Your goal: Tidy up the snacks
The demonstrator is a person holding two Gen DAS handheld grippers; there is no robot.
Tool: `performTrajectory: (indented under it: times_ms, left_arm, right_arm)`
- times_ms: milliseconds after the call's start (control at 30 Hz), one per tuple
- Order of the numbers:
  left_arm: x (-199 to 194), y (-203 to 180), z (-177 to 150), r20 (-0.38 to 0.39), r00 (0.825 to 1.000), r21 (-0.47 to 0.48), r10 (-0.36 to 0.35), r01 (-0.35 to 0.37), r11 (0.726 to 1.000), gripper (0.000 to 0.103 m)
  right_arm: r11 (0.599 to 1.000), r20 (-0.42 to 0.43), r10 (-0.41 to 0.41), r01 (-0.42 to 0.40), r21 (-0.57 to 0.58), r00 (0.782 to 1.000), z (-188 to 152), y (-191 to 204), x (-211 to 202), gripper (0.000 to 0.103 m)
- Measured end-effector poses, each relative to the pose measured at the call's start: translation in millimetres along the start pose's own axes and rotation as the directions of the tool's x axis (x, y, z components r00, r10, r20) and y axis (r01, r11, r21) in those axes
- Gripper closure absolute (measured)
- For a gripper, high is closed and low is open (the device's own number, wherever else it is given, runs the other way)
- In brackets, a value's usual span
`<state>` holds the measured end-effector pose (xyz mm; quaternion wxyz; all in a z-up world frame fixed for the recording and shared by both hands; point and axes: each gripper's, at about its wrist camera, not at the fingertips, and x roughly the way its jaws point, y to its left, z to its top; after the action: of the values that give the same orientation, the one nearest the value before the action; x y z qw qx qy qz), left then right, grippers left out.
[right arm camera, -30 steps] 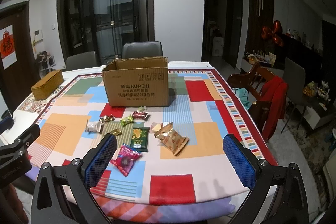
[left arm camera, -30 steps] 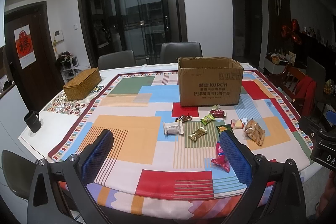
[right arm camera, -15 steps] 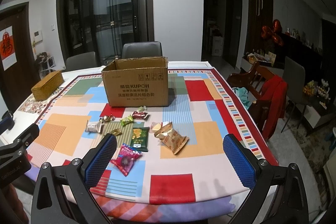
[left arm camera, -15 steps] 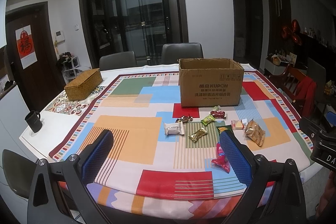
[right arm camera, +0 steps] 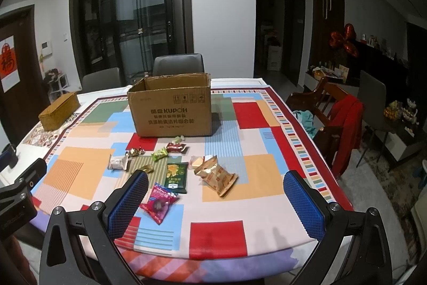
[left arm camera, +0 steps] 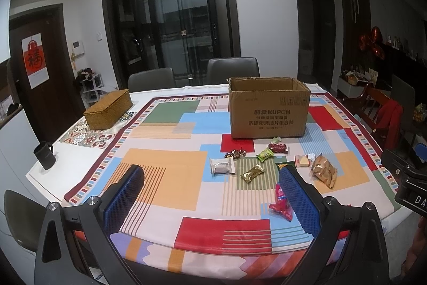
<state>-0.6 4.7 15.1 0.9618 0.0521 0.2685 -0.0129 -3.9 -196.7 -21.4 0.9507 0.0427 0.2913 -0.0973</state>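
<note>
An open cardboard box (left arm camera: 269,108) (right arm camera: 170,106) stands on the colourful tablecloth (left arm camera: 160,172) (right arm camera: 261,191). Several snack packets lie in front of it: a white one (left arm camera: 221,166), a gold one (left arm camera: 252,172), a green candy (right arm camera: 159,153), a dark green bag (right arm camera: 176,176), a pink packet (right arm camera: 159,205) and a tan crinkled bag (right arm camera: 217,175). My left gripper (left arm camera: 210,194) is open and empty above the near table edge. My right gripper (right arm camera: 216,199) is open and empty, held near the front edge, short of the snacks.
A woven basket (left arm camera: 108,108) and a black mug (left arm camera: 44,154) sit at the left of the table. Grey chairs (left arm camera: 232,70) stand behind the table. A wooden chair with red cloth (right arm camera: 344,124) stands at the right.
Both views have shifted very slightly; the snacks and box have not moved. Both grippers stay open.
</note>
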Motion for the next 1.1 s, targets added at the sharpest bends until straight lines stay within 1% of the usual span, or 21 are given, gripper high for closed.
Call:
performTrajectory:
  times_ms: [600,867,1100]
  left_arm:
    - [0,-3,-5,0.005,1.0,0.003,0.003,-0.003,1.0,0.0]
    - [0,-2,-7,0.006,1.0,0.007,0.003,-0.003,1.0,0.0]
    - [10,-4,-6,0.002,1.0,0.025,0.004,-0.004,1.0,0.0]
  right_arm:
    - [1.0,-0.003,0.002,-0.002,-0.001,1.0,0,0,0,0.001]
    - [1.0,-0.014,0.006,-0.006,-0.004,1.0,0,3,5,0.001]
    - [1.0,-0.036,0.003,-0.003,0.001,0.999,0,2,18,0.001]
